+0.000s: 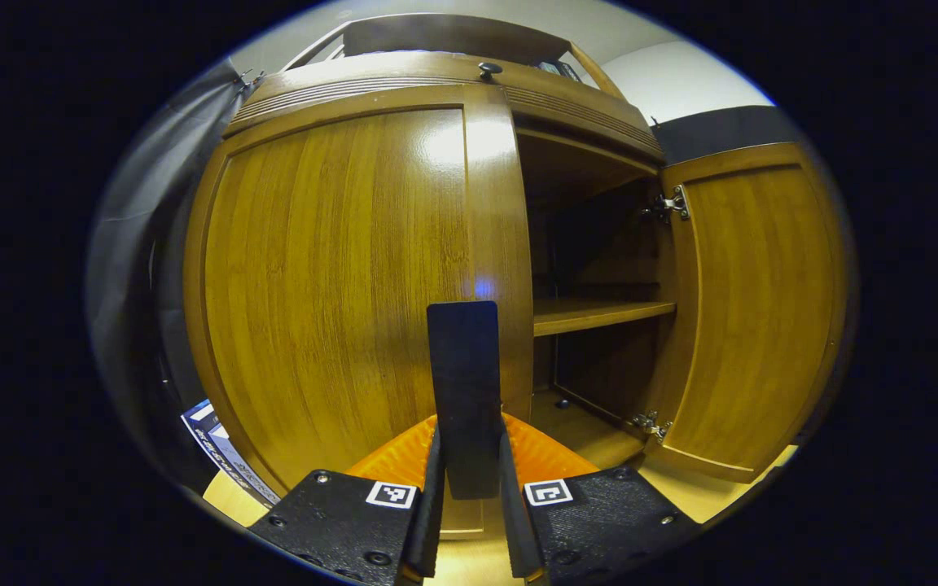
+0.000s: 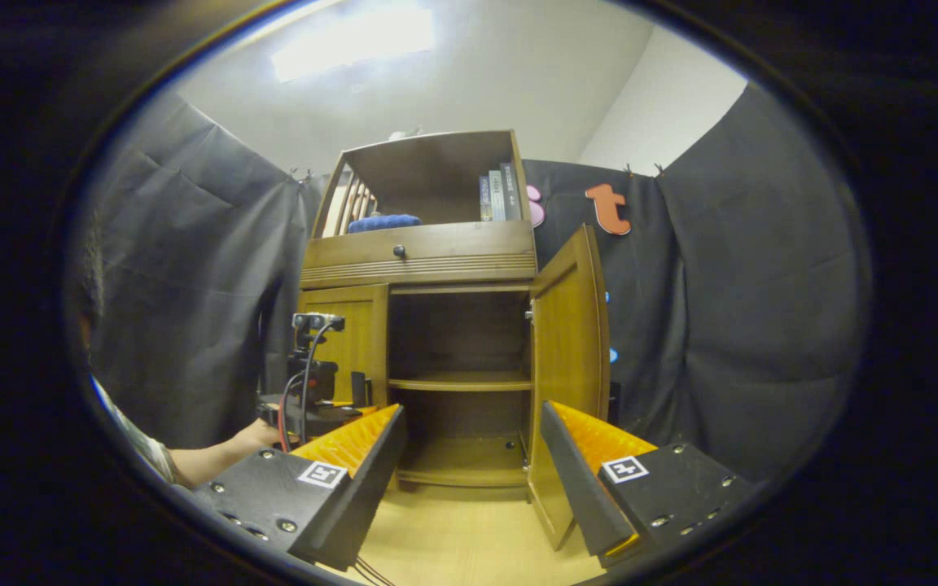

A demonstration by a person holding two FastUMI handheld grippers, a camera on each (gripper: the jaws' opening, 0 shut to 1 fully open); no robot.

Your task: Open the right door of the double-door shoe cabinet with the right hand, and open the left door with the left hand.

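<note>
The wooden shoe cabinet [image 2: 420,256] stands ahead. Its right door [image 2: 571,358] is swung wide open, baring the inner shelf [image 2: 459,382]. Its left door [image 1: 339,277] lies flat across its half of the opening. In the left gripper view, my left gripper [image 1: 469,480] is shut on that door's dark upright handle [image 1: 462,366], one finger pressing on each side. The right gripper view shows this gripper [image 2: 314,407] held by a hand at the left door [image 2: 355,342]. My right gripper [image 2: 473,456] is set back from the cabinet, open, with nothing between its fingers.
A drawer with a small knob [image 2: 398,251] sits above the doors. On top, an open shelf holds books [image 2: 497,194] and a blue bundle [image 2: 383,221]. Black cloth walls close in on both sides. The floor [image 2: 469,537] is light wood. A person's forearm [image 2: 208,456] enters from the left.
</note>
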